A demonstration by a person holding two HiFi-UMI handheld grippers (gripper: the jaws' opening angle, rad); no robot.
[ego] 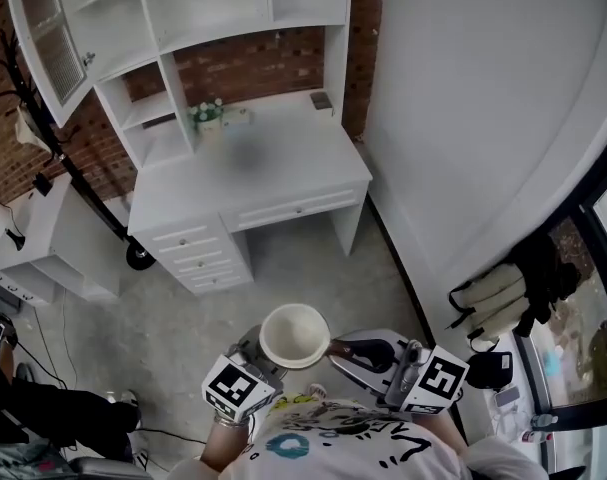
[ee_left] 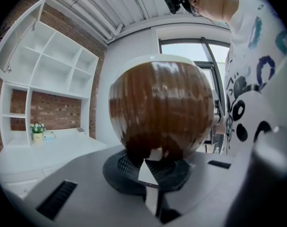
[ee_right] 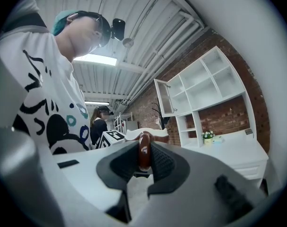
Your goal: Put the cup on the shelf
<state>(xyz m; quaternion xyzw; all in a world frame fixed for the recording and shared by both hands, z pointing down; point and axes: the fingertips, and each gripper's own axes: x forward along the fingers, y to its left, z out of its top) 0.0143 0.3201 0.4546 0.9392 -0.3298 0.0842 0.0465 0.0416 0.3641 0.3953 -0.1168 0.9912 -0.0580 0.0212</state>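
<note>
A cup (ego: 295, 335), brown outside and white inside, hangs upright over the floor just in front of the person's chest. My left gripper (ego: 263, 353) is shut on its lower body; in the left gripper view the brown cup (ee_left: 160, 108) fills the middle, above the pads (ee_left: 134, 167). My right gripper (ego: 343, 351) is shut on the cup's brown handle (ee_right: 144, 150), which stands edge-on between its pads. The white shelf unit (ego: 183, 8) stands over a white desk (ego: 273, 168) against the brick wall, well ahead of both grippers.
A small potted plant (ego: 208, 118) sits on the desk near the shelf's lower bays. A white wall panel (ego: 483, 118) is on the right, a coat stand (ego: 43, 128) on the left. Another person (ee_right: 98, 126) stands far back. Grey floor lies between me and the desk.
</note>
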